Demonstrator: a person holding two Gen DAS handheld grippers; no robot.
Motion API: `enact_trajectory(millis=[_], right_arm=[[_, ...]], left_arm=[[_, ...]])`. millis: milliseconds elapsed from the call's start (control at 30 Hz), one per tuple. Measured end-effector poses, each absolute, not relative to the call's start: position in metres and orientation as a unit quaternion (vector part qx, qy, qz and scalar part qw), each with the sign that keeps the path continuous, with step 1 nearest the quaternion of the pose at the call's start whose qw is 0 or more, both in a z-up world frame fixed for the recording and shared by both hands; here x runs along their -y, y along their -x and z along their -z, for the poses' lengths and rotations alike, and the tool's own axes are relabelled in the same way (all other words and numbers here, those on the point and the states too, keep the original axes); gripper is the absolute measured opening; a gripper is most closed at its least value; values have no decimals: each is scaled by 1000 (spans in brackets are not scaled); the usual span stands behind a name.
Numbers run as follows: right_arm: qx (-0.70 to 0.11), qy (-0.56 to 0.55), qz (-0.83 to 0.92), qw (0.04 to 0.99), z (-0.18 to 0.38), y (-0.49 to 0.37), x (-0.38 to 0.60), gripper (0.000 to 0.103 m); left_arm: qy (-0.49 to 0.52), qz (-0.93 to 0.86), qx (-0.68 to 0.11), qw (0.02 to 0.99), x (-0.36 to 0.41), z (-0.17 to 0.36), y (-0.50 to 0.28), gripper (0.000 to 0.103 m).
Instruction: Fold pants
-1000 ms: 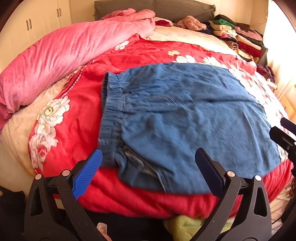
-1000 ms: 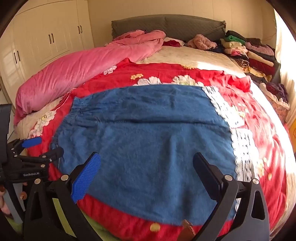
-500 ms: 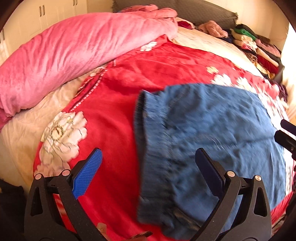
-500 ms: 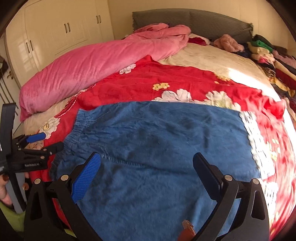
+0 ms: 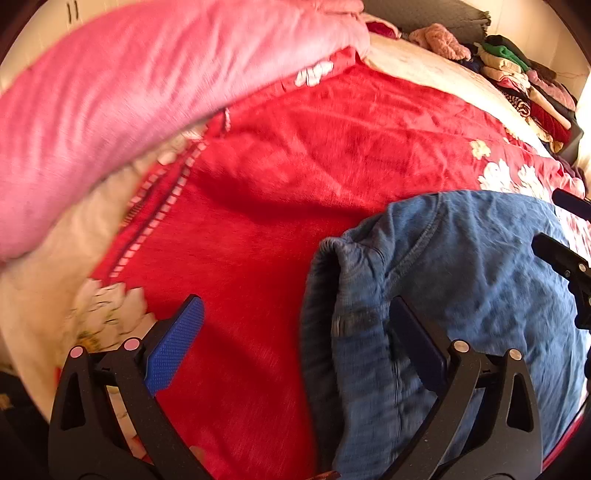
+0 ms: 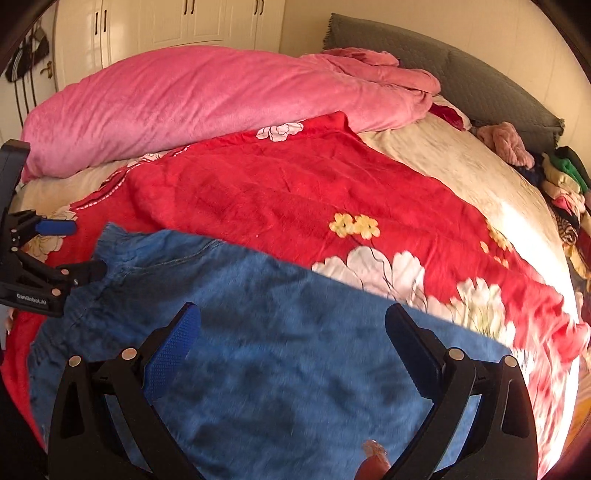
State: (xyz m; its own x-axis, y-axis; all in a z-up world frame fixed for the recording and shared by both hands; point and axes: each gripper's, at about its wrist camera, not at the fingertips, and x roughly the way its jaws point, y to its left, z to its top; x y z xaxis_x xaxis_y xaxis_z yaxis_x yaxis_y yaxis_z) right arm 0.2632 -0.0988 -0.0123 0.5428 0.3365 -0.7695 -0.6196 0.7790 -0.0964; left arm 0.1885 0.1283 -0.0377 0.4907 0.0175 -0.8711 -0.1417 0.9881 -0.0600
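Blue denim pants (image 5: pixel 461 280) lie flat on a red floral blanket (image 5: pixel 295 177), folded lengthwise, with the elastic waistband (image 5: pixel 321 295) toward the left. My left gripper (image 5: pixel 295 332) is open and empty, low over the waistband's edge. My right gripper (image 6: pixel 291 343) is open and empty above the middle of the pants (image 6: pixel 280 350). The left gripper also shows in the right wrist view (image 6: pixel 66 251), beside the waistband. The right gripper shows at the right edge of the left wrist view (image 5: pixel 569 229).
A rolled pink duvet (image 6: pixel 192 103) lies along the bed's far left side. A grey headboard cushion (image 6: pixel 461 74) is at the back. Stacks of folded clothes (image 5: pixel 524 81) line the right side. White wardrobes (image 6: pixel 166 26) stand behind.
Both grippers have moved left and forward over the bed. The pants have shifted right and lower in both views. Both grippers stay open.
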Motion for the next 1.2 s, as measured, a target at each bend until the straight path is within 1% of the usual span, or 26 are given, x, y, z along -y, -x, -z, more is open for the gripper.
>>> enact_trajectory(millis=[100, 167, 200, 233, 267, 300, 333, 367, 400, 533, 600, 633, 667, 700, 767, 833, 867, 933, 1067, 1200], right_arm=[[-392, 188, -287, 853, 19, -277, 92, 99], [-395, 193, -289, 850, 23, -284, 87, 99], [-401, 192, -292, 847, 26, -289, 85, 99], [-404, 193, -294, 845, 28, -292, 82, 99], [-405, 196, -296, 842, 30, -295, 79, 99], [-409, 204, -298, 838, 33, -298, 74, 99], [-412, 216, -302, 832, 36, -300, 68, 99], [-416, 227, -307, 825, 39, -302, 64, 99], [-417, 239, -310, 820, 41, -303, 60, 99], [-394, 267, -331, 815, 41, -301, 48, 98], [-387, 284, -341, 808, 44, -299, 42, 93], [-392, 288, -347, 802, 46, -298, 39, 81], [-400, 289, -356, 794, 49, -297, 37, 67], [-404, 287, -365, 788, 51, -295, 35, 60], [-404, 277, -381, 784, 52, -288, 35, 31], [-395, 258, -382, 795, 45, -280, 42, 19], [-390, 244, -380, 802, 40, -276, 48, 16], [-380, 196, -383, 819, 25, -265, 67, 13], [-357, 138, -393, 836, -7, -223, 101, 11], [-336, 114, -419, 836, -31, -161, 122, 11]], left_arm=[[60, -49, -488, 870, -130, 40, -196, 94], [37, -41, -484, 873, -125, 42, -200, 91], [28, -36, -485, 873, -124, 43, -202, 80], [23, -28, -484, 874, -122, 44, -203, 63], [24, -11, -483, 875, -122, 46, -203, 54], [29, 0, -480, 877, -122, 46, -204, 36], [38, 15, -473, 880, -123, 45, -202, 30], [34, 18, -462, 886, -124, 42, -197, 29], [31, 22, -455, 889, -123, 40, -195, 25], [22, 43, -414, 909, -121, 16, -171, 21], [24, 52, -401, 914, -122, 7, -161, 19], [26, 56, -397, 916, -120, 4, -158, 19], [26, 61, -396, 916, -119, 4, -156, 19], [24, 61, -397, 916, -118, 4, -156, 18], [5, 52, -398, 916, -113, 7, -155, 18], [-13, 39, -397, 917, -111, 8, -158, 18], [-16, 37, -398, 916, -111, 9, -158, 18], [-14, 41, -397, 917, -112, 6, -155, 18], [-18, 56, -386, 921, -107, -6, -137, 18], [-39, 61, -371, 926, -97, -16, -108, 18]])
